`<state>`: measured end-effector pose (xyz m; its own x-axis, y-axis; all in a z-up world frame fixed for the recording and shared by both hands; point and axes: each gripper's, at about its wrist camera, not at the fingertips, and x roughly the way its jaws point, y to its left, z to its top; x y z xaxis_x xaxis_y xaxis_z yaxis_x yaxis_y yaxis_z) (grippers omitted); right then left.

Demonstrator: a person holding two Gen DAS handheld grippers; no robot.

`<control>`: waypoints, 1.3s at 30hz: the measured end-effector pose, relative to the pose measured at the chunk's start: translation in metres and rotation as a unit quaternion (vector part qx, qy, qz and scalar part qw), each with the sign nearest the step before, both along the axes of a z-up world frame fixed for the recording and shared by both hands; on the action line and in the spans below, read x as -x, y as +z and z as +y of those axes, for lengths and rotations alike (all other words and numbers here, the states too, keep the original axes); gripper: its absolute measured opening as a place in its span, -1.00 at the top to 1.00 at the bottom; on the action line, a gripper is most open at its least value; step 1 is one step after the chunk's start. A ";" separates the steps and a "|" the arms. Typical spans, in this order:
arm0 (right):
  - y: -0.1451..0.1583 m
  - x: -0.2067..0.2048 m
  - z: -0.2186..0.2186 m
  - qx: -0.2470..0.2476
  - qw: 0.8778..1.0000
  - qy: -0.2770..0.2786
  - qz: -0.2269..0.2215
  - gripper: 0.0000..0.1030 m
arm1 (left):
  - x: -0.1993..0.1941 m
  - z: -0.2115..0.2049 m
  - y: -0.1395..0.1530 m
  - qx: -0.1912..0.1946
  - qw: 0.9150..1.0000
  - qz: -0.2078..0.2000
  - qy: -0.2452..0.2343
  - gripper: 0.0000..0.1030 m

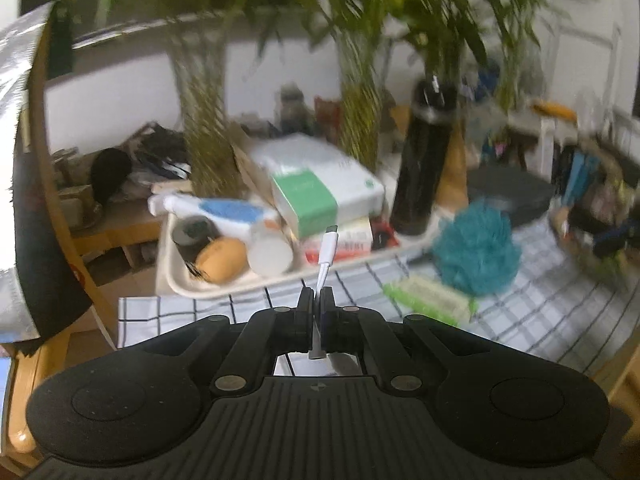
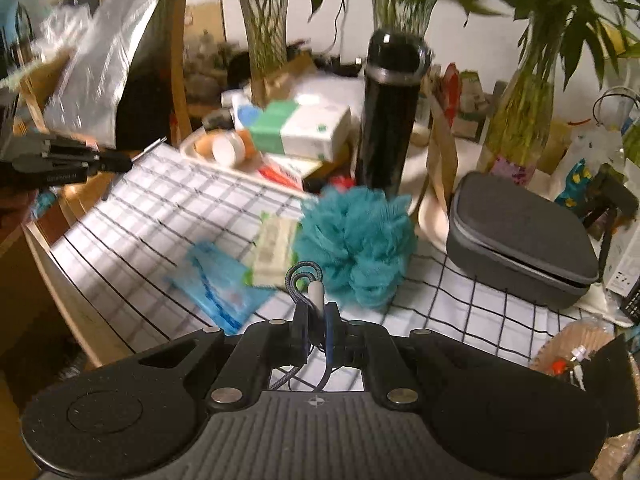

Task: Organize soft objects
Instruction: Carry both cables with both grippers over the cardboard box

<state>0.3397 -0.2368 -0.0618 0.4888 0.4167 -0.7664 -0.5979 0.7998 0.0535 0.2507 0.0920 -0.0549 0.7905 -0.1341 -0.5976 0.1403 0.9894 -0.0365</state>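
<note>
The left gripper [image 1: 316, 300] is clamped on the white plug end of a cable [image 1: 326, 252]; the right gripper [image 2: 316, 312] pinches a looped grey braided cable [image 2: 298, 280]. Both are held above the checked tablecloth [image 2: 160, 200], near the teal mesh bath sponge [image 2: 356, 240]. Step in hand, by my judgement: gathering the cable. Next calls for coiling and setting it down.

I see a teal mesh bath pouf [image 2: 354, 246] on a white cloth with black grid lines [image 2: 160, 216] covering the surface, beside a glossy black flask [image 2: 388, 116], a grey zip case [image 2: 520, 240] and a green-and-white box [image 2: 300, 126].
</note>
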 end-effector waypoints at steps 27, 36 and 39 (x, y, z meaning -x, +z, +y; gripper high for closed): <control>0.057 0.089 0.011 -0.130 0.987 0.083 -0.033 0.80 | 0.119 -0.056 0.083 0.015 0.997 -0.035 -0.068 0.93; 0.055 0.114 0.022 -0.114 0.986 0.121 -0.027 0.80 | 0.148 -0.080 0.069 0.002 0.997 -0.006 -0.080 0.93; 0.052 0.121 0.025 -0.104 0.986 0.129 -0.024 0.80 | 0.151 -0.086 0.060 -0.002 0.996 0.013 -0.088 0.93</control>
<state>0.2184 -0.2116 -0.0096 0.3786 0.6777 -0.6304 -0.7863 0.5948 0.1672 0.0992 0.0055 0.0050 0.7398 -0.2666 -0.6178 0.3106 0.9498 -0.0379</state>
